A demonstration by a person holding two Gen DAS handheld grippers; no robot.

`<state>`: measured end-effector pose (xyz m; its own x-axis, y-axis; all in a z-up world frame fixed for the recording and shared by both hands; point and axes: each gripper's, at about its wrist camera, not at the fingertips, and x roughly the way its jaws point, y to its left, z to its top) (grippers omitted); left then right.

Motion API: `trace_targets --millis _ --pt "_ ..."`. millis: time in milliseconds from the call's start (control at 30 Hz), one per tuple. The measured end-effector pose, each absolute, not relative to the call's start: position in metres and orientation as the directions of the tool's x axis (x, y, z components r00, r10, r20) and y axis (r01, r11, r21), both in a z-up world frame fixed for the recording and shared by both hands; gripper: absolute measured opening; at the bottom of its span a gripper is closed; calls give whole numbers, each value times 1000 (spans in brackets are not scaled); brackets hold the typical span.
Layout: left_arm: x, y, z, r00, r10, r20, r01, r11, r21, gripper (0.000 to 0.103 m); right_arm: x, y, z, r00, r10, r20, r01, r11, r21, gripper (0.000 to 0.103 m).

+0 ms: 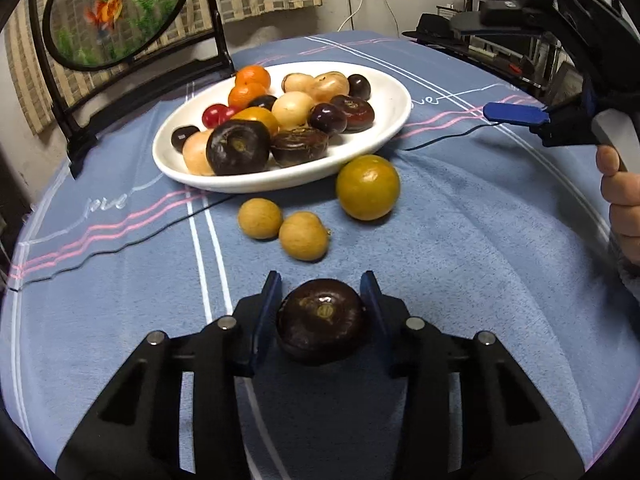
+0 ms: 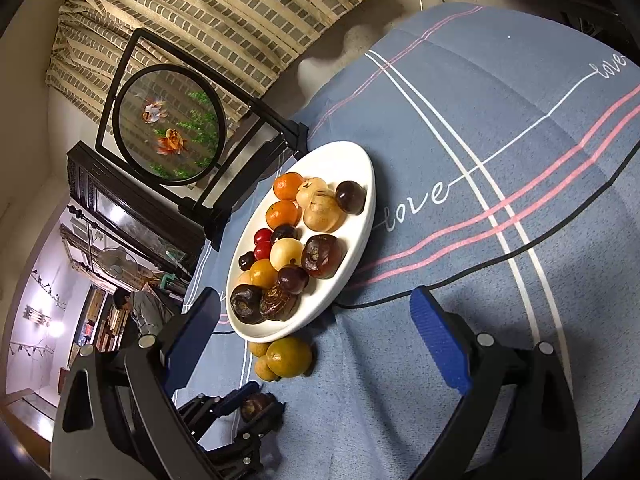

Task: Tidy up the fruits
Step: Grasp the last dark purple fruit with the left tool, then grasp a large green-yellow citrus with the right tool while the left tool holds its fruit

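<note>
Jaws: those of the left gripper stood narrowed around a dark brown fruit on the blue cloth, pads against its flanks; those of the right gripper stood wide and empty, hovering off to the right. Left to right we recorded: a fish-painted screen; the white plate, already heaped with fruit; two tan fruits and a green-yellow citrus loose just beside its near rim. We judged the step a pick-up, fruit not yet lifted. Next move called for a lift and carry over the loose fruits to the plate.
</note>
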<state>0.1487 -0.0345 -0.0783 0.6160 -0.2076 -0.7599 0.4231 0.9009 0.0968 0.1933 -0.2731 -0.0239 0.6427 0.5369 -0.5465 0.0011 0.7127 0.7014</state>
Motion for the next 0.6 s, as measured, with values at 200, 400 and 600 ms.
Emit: trace_targets --millis 200,400,600 --pt "160 -3 -63 683 -144 -716 269 961 63 42 193 -265 -26 618 556 -556 -33 725 688 96" --pt "176 36 -61 677 -152 -720 162 985 -56 42 184 -211 -22 536 587 -607 -259 798 544 88" --pt "176 34 -65 671 -139 -729 159 986 -42 42 184 -193 -35 458 619 -638 -310 784 538 69"
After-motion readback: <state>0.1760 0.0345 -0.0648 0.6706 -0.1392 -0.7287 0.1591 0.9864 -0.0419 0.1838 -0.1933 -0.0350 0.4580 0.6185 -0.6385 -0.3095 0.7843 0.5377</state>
